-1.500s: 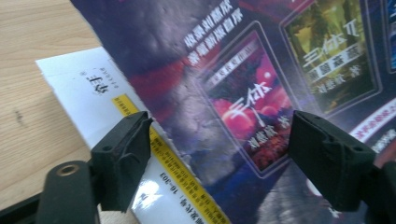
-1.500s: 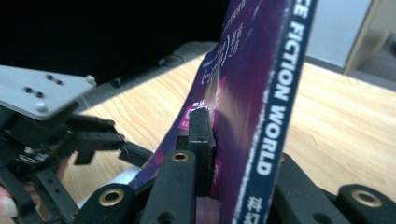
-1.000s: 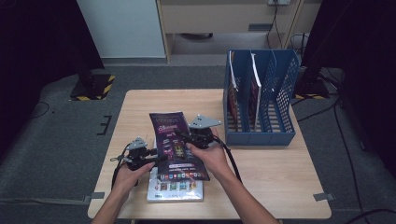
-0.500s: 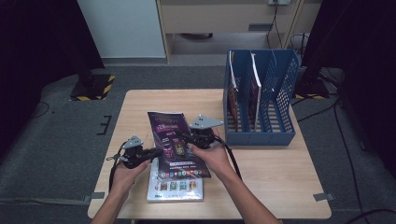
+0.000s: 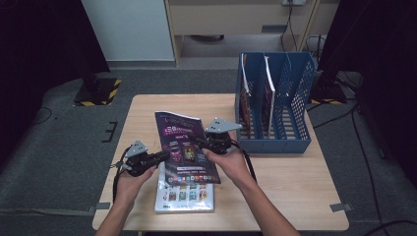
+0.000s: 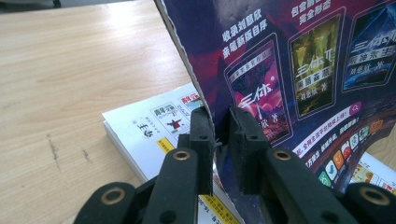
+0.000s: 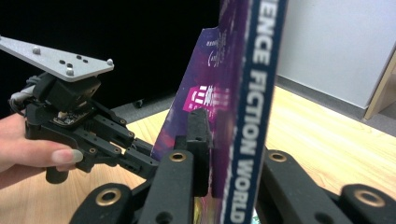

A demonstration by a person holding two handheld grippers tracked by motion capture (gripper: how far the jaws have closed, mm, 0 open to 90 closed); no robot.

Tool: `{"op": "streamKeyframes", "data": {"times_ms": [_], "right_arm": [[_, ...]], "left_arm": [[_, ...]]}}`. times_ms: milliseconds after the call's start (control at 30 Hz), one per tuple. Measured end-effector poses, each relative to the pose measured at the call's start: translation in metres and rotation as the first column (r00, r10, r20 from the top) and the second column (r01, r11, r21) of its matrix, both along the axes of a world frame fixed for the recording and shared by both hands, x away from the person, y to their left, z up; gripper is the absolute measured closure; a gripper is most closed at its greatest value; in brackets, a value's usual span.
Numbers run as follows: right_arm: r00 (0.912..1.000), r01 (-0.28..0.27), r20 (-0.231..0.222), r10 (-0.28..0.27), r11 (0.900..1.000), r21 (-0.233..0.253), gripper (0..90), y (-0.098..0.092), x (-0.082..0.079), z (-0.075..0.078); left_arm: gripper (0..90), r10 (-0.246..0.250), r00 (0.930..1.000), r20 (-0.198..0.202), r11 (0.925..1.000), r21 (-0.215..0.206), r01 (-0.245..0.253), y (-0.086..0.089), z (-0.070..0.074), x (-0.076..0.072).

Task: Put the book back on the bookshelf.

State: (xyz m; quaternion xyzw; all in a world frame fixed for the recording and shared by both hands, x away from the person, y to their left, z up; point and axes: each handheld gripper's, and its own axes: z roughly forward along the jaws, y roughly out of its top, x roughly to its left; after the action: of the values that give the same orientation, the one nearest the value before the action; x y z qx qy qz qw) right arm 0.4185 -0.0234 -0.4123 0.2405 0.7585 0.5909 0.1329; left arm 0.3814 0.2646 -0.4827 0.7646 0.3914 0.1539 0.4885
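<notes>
Purple magazine (image 5: 184,147): both the left gripper (image 5: 160,156) and right gripper (image 5: 200,141) are clamping its opposite edges, lifting it toward the blue file rack (image 5: 275,98).

Both forearms reach forward; left gripper (image 5: 160,156) and right gripper (image 5: 196,141) seemingly clamped (jaws near-parallel).

A lab or office: grey carpet (image 5: 59,147), floor cables (image 5: 361,147), blue file rack (image 5: 295,98).

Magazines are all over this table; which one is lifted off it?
The purple magazine, pinched at its edges between both grippers; another lies flat beneath, two stand in the blue rack.
</notes>
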Motion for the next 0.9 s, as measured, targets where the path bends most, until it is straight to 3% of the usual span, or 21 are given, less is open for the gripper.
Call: {"op": "streamKeyframes", "data": {"times_ms": [167,633,900], "right_arm": [[0.9998,-0.015,0.014,0.015,1.000,-0.020,78.0,-0.001,0.000,0.005],[0.9990,-0.037,0.025,0.037,0.999,0.010,74.5,-0.001,0.000,0.014],[0.9958,-0.075,0.050,0.076,0.997,-0.025,71.7,0.003,-0.003,0.024]], "left_arm": [[79.9,-0.001,0.9999,0.017,1.0000,-0.003,0.001,0.001,0.003,-0.002],[80.6,0.002,0.9979,0.065,1.0000,-0.002,-0.002,0.004,0.010,-0.005],[80.8,-0.001,0.9970,0.077,1.0000,-0.005,0.001,0.005,0.013,-0.007]]}}
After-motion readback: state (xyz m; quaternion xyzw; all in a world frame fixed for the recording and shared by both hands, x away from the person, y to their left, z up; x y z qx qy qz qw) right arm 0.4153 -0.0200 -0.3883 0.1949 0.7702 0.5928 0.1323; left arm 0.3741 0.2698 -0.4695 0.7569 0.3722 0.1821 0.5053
